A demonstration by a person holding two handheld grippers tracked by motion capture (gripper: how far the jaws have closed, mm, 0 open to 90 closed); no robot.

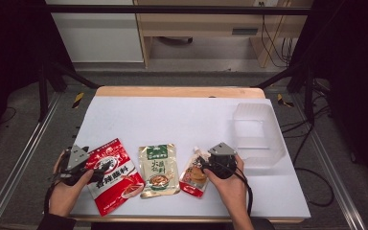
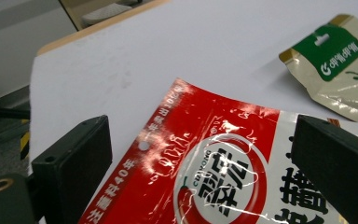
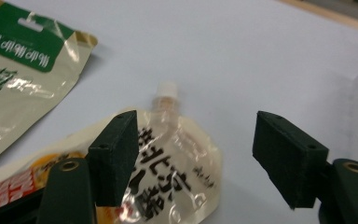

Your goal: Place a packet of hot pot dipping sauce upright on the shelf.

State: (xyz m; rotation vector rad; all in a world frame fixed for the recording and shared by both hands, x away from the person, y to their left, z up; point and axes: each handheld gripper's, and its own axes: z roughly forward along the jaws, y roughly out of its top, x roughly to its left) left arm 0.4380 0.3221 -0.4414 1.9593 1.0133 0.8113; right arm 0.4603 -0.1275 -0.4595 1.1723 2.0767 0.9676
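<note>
You are at a white-topped bench (image 1: pixel 182 115) with a gripper in each hand. Three flat food packets lie in a row along its near edge. At the left is a shiny red plastic pouch with a chilli logo (image 1: pixel 113 175). In the middle is a cream foil sachet with a green header (image 1: pixel 159 170). At the right is a small clear spouted pouch with a white cap (image 1: pixel 195 171), spout pointing away from you.

Your left gripper (image 1: pixel 87 168) sits at the red pouch's left edge. Its jaws are wide apart, and in the left gripper view the pouch's upper part lies between and beneath them.

Your right gripper (image 1: pixel 206 165) is at the spouted pouch's right side. Its jaws are also spread wide; one is over the pouch, the other over bare bench.

A clear, frosted plastic box (image 1: pixel 258 134) stands on the bench's right side, beyond your right hand (image 1: pixel 230 187).
</note>
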